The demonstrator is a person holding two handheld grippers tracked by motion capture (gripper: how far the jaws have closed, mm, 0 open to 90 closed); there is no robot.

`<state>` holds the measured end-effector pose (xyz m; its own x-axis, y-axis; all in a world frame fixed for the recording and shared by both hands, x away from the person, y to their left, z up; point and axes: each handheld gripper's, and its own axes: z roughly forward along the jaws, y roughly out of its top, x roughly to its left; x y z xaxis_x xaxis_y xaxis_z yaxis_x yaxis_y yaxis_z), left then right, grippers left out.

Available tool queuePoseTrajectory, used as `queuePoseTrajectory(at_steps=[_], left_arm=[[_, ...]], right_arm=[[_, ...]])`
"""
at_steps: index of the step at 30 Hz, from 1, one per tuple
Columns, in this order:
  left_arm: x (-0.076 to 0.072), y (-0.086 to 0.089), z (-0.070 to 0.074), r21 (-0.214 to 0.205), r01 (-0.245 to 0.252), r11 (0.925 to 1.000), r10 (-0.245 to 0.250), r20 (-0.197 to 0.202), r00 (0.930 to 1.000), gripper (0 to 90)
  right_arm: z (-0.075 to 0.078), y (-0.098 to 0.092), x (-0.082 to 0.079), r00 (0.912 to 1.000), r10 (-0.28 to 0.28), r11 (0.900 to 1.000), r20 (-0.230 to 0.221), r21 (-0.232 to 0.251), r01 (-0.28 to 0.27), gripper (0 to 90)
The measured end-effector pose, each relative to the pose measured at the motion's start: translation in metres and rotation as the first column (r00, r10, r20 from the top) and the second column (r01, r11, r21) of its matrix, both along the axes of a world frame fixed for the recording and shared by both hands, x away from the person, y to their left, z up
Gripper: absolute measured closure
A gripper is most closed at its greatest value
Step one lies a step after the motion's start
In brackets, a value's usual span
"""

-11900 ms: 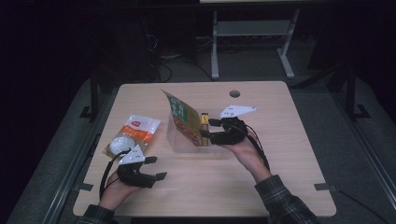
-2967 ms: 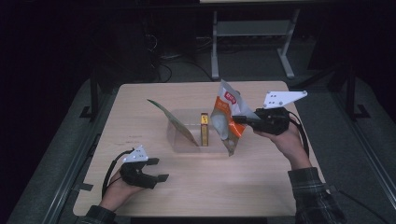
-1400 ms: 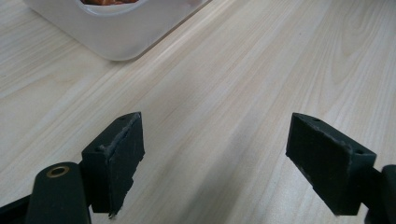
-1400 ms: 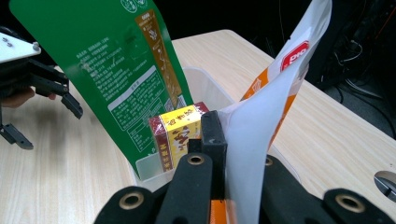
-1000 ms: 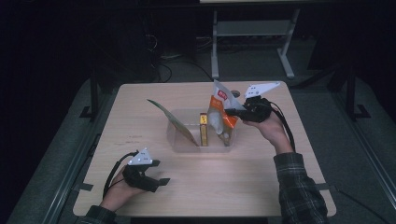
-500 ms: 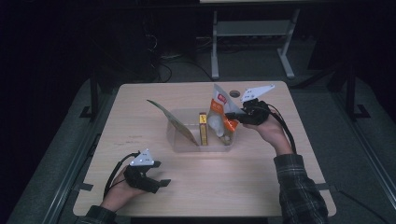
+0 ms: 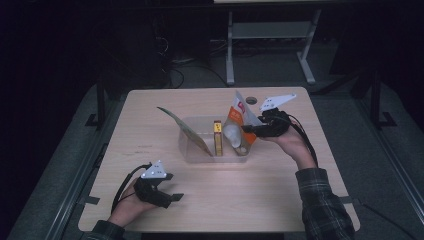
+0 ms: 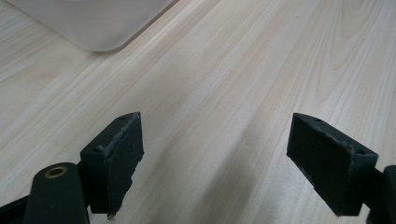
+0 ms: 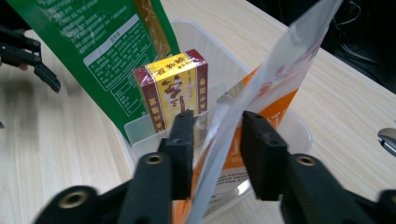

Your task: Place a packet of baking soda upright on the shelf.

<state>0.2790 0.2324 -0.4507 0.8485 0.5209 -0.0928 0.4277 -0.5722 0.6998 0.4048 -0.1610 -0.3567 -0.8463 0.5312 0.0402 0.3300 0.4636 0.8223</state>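
Observation:
A clear plastic bin point(image 7: 200, 125) stands mid-table. In it are a green bag point(image 7: 182, 127) leaning left, a yellow and red box point(image 7: 218, 137) and an orange and white snack bag point(image 7: 239, 122) at the right end. My right gripper point(image 7: 247, 131) is at that bag's top edge. Its jaws have just been opening, and in the right gripper view the bag point(image 9: 275, 79) runs loose between the parted pads of the gripper point(image 9: 217, 135). The box point(image 9: 175, 88) and green bag point(image 9: 112, 46) stand behind. My left gripper point(image 7: 174, 187) rests open on the table at front left, its jaws point(image 8: 215, 154) empty.
A round cable hole point(image 7: 251, 100) is in the tabletop behind the bin. A corner of the bin point(image 8: 93, 28) shows ahead of the left jaws. Bare wood lies between the bin and the table's front edge point(image 7: 220, 227).
The right hand lowered the orange bag into the right end of the bin, and its jaws have parted off the bag. The left hand has stayed where it was.

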Motion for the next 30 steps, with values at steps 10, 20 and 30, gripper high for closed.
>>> queuePoseTrajectory(at_steps=[10,20,30], left_arm=[[0.000,0.000,0.000,-0.004,-0.003,1.0000,0.003,-0.001,1.0000,17.9],[0.000,0.001,0.001,-0.004,-0.001,1.0000,0.001,0.000,1.0000,17.6],[0.000,0.002,0.001,-0.002,0.008,1.0000,-0.008,0.003,1.0000,17.6]], right_arm=[[-0.004,-0.002,0.000,0.9971,-0.074,0.9972,-0.016,0.010,0.074,34.5],[-0.003,-0.016,-0.007,0.9923,-0.123,0.9908,-0.014,0.055,0.124,24.2],[-0.006,-0.022,-0.021,0.9900,-0.141,0.9893,-0.009,0.037,0.141,24.3]])
